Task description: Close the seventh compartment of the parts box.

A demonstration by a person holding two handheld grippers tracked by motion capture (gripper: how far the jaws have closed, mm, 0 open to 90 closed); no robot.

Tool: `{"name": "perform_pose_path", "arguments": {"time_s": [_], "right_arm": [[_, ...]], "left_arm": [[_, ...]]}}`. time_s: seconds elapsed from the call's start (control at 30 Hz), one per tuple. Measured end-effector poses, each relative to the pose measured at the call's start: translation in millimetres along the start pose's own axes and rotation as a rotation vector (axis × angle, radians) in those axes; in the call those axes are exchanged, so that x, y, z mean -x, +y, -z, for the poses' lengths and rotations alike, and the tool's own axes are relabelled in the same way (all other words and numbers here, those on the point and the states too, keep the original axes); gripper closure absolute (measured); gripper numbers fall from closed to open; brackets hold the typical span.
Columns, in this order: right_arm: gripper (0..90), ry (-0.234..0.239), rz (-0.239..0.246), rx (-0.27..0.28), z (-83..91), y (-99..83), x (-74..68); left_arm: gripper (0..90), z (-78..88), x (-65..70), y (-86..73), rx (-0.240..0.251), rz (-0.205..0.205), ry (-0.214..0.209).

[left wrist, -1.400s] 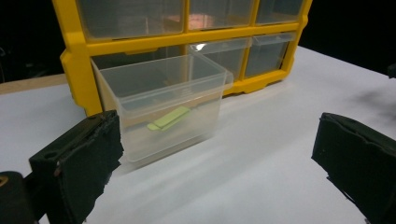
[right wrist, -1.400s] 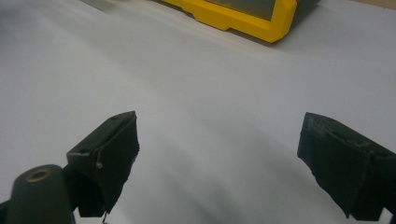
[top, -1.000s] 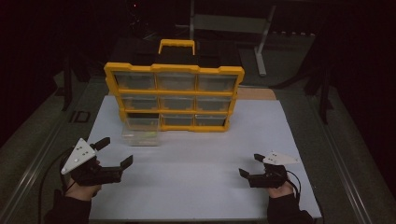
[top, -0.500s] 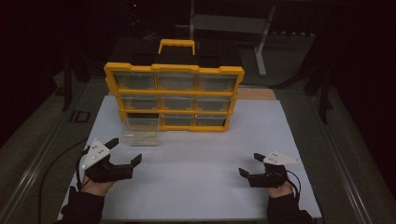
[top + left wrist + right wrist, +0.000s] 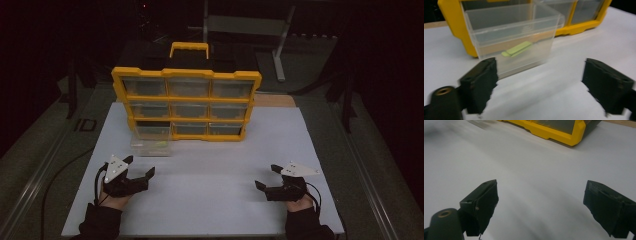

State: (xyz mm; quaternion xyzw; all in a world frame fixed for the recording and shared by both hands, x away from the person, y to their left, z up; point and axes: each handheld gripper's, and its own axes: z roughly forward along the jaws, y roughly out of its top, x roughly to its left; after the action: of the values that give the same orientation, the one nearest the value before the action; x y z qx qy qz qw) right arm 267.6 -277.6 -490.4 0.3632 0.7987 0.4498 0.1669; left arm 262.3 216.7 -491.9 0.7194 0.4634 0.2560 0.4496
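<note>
Item: clear drawer, sitting out on the desk before the yellow organizer.
I am holding the left claw near it, jaws apart and just narrowing around nothing; the right claw is resting wide open, well apart.

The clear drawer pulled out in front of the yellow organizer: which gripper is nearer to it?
Left. The left gripper sits just in front of the clear drawer, jaws open, not touching it. The right gripper rests far across the white sheet.
</note>
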Motion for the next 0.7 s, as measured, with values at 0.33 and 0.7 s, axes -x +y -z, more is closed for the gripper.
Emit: {"name": "perform_pose_path", "arguments": {"time_s": [0.33, 0.7], "right_arm": [[12.4, -0.002, 0.0, -0.001, 0.4, 0.0, 0.5], [12.4, -0.001, -0.001, -0.001, 0.6, 0.3, 0.2]], "left_arm": [[46.7, -7.7, 1.1, -0.1, -0.027, -0.006, 0.05], [82.1, -10.2, -6.1, 3.3, -0.032, 0.003, 0.102]]}}
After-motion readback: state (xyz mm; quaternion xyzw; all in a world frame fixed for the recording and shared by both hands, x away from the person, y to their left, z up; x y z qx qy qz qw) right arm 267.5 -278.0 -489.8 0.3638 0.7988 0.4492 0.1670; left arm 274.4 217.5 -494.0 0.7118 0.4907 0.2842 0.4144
